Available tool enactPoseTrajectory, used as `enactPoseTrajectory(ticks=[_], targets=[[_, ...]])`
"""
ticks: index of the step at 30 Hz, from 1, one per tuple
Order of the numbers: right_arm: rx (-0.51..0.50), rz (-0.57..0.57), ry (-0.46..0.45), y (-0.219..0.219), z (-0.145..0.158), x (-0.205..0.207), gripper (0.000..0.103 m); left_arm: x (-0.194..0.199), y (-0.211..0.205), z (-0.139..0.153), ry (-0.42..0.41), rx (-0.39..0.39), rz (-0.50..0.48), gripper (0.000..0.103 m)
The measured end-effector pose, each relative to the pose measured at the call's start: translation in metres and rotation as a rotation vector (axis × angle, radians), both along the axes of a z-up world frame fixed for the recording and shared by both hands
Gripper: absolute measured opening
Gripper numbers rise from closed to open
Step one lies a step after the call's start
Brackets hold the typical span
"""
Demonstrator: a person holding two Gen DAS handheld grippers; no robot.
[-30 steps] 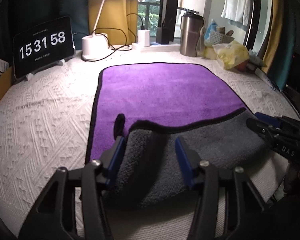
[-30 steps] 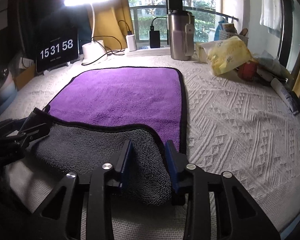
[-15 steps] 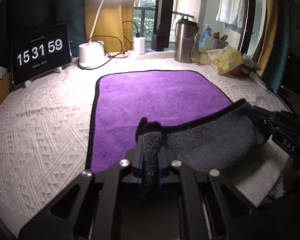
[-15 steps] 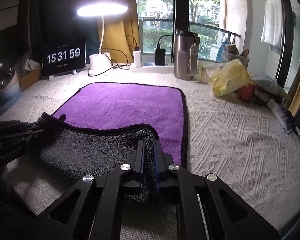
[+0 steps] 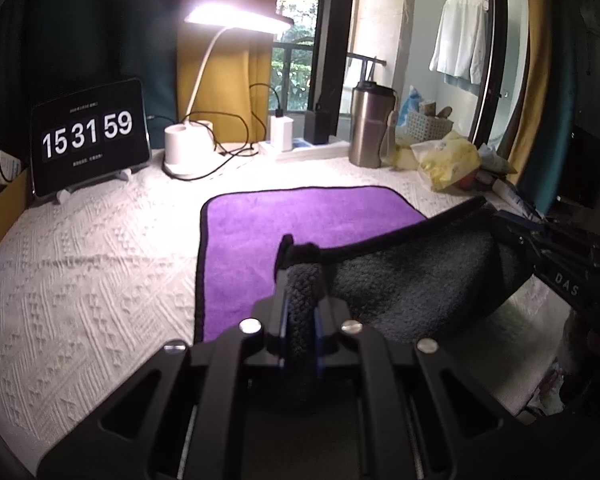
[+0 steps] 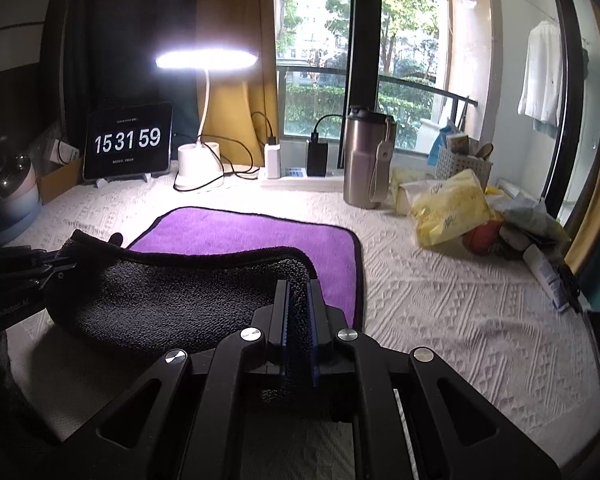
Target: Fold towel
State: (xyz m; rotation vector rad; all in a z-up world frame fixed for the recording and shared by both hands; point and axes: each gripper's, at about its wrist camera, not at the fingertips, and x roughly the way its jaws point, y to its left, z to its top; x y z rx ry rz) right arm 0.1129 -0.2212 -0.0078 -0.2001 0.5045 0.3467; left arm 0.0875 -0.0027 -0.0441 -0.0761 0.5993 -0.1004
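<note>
A towel [image 5: 300, 220], purple on top and grey underneath with black trim, lies on the white textured table cover [image 5: 80, 272]. Its near edge is lifted, grey side [image 5: 412, 284] showing. My left gripper [image 5: 300, 280] is shut on the near left corner. My right gripper [image 6: 298, 280] is shut on the near right corner; the purple face [image 6: 240, 232] and the raised grey flap [image 6: 172, 300] show in its view. Each gripper shows at the edge of the other's view, the right one [image 5: 540, 252] and the left one [image 6: 28, 268].
At the back stand a tablet clock [image 5: 88, 136], a lit desk lamp [image 5: 184, 148] with cables, chargers, a steel tumbler [image 5: 370, 128], a yellow bag [image 5: 448, 160] and clutter at the right [image 6: 520, 232]. A pale bowl-like object [image 6: 12, 196] sits far left.
Both grippers closed on the towel's near corners, then lifted them up and away from the table. The near edge now hangs raised with more grey underside showing.
</note>
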Motion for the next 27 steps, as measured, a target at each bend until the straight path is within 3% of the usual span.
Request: enactPoseTrajectory(ticks=[5,11,19,27], targets=[[-0.010,-0.008,-0.029,-0.004,0.006,0.012,0.009,0.011,-0.001,0.009,-0.036,0.003,-0.008,0.010],[-0.020,-0.012,-0.072,-0.003,0.016,0.026,0.009,0.023,-0.007,0.024,-0.091,0.059,-0.033,0.010],[-0.017,-0.020,-0.110,-0.003,0.030,0.043,0.009,0.050,-0.002,0.036,-0.113,0.025,-0.038,0.010],[0.016,-0.022,-0.110,-0.002,0.037,0.069,0.009,0.071,-0.001,0.042,-0.138,0.039,-0.026,0.010]])
